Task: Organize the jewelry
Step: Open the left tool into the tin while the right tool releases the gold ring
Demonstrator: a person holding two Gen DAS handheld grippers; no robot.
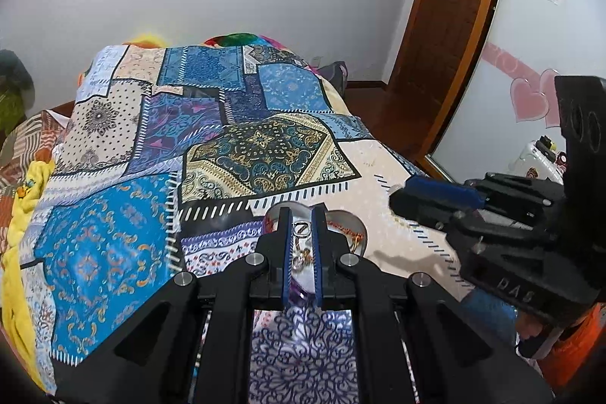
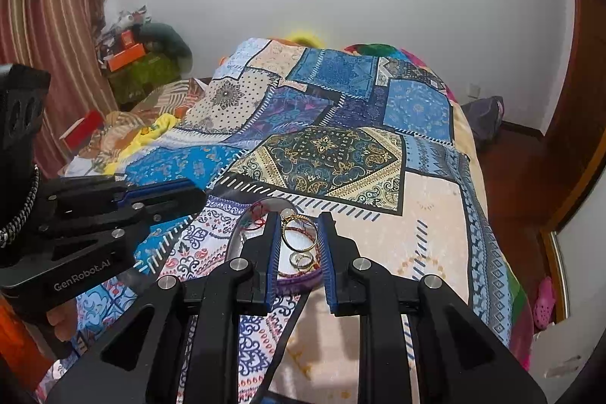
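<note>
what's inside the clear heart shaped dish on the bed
In the heart-shaped dish: a gold bangle, a silver ring, red cord. The gripper fingers hide the rest.

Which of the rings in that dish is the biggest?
The thin gold hoop, farthest back in the clear dish; the small rings in front of it are far smaller.

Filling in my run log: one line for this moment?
left gripper shut | right gripper slightly open | both pointing at jewelry dish | dish on quilt

Both wrist views angled down, close; share bedspread (image 1: pixel 159 146), dish (image 2: pixel 242 237).
</note>
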